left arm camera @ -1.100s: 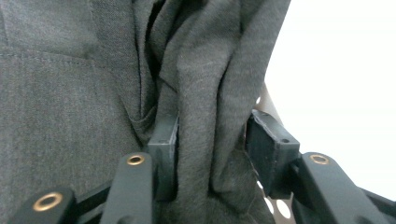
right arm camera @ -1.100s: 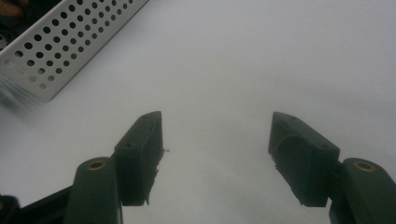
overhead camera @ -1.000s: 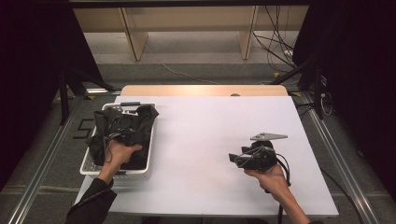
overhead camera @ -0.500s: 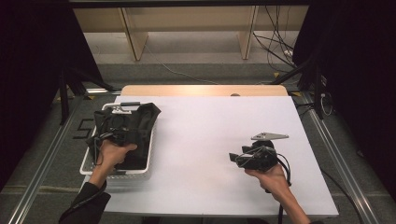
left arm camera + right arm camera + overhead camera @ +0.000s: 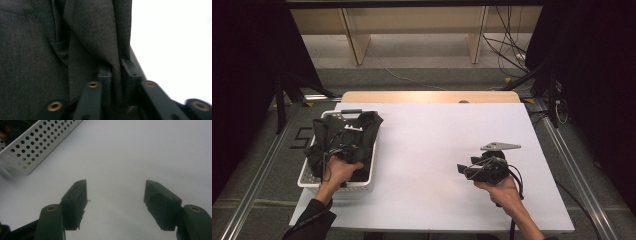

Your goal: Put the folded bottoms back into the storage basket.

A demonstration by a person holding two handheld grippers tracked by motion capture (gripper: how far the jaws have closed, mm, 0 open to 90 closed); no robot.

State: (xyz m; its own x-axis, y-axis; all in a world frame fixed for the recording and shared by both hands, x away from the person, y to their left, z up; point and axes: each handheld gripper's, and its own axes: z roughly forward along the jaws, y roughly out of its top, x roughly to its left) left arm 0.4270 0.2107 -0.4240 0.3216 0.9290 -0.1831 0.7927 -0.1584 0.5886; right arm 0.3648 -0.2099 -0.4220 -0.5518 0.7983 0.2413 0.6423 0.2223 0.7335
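lying bunched in a white perforated basket (image 5: 364,177) at the left edge of the white table (image 5: 432,140): 1 dark grey cloth (image 5: 343,140), its upper folds spilling over the basket's far and right rims. left gripper (image 5: 116,72), held in the person's left hand (image 5: 341,170) over the near part of the basket: jaws clenched on a hanging fold of the cloth, the fabric pinched between the 2 black tips, seen close in the left gripper view. the cloth covers most of that view, with bright table to its right. right gripper (image 5: 462,170), held in the right hand (image 5: 504,192) over the right half of the table, well apart from the basket: jaws spread wide, nothing between them, pointing left toward the basket. grey three-cornered plate (image 5: 500,146) on top of it. in the right gripper view, bare table lies between the tips (image 5: 116,195) and a corner of the basket (image 5: 37,145) sits at upper left. beyond the table: a wooden board (image 5: 432,96) along its far edge
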